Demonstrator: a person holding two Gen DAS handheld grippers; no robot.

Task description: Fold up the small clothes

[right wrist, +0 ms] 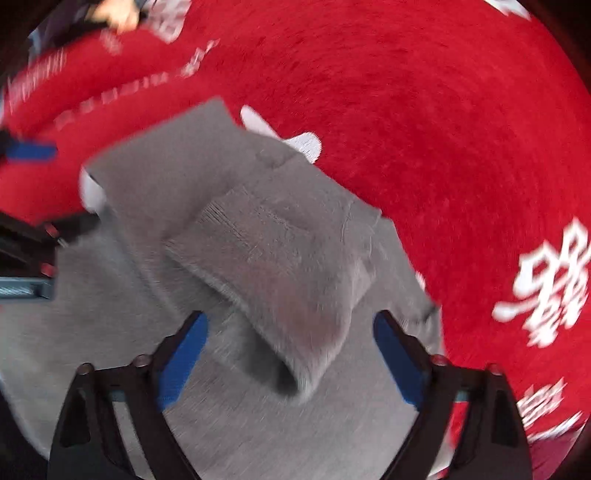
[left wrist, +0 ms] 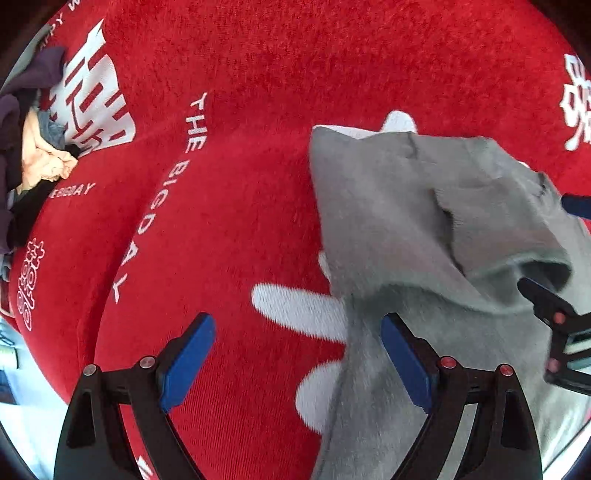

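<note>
A small grey garment (left wrist: 413, 236) lies on a red cloth (left wrist: 258, 74) with white lettering, partly folded, one flap lying over the rest. My left gripper (left wrist: 297, 325) is open and empty; its right finger hovers over the garment's left edge. My right gripper (right wrist: 290, 325) is open, straddling the folded flap of the grey garment (right wrist: 273, 254) without closing on it. The right gripper's fingers (left wrist: 554, 310) show at the right edge of the left wrist view. The left gripper's blue pad (right wrist: 31, 151) shows at the left of the right wrist view.
A pile of other small clothes (left wrist: 33, 147), purple, peach and dark, lies at the far left of the red cloth. It also shows blurred at the top left of the right wrist view (right wrist: 110, 14). A pale surface (left wrist: 22, 406) lies beyond the cloth's left edge.
</note>
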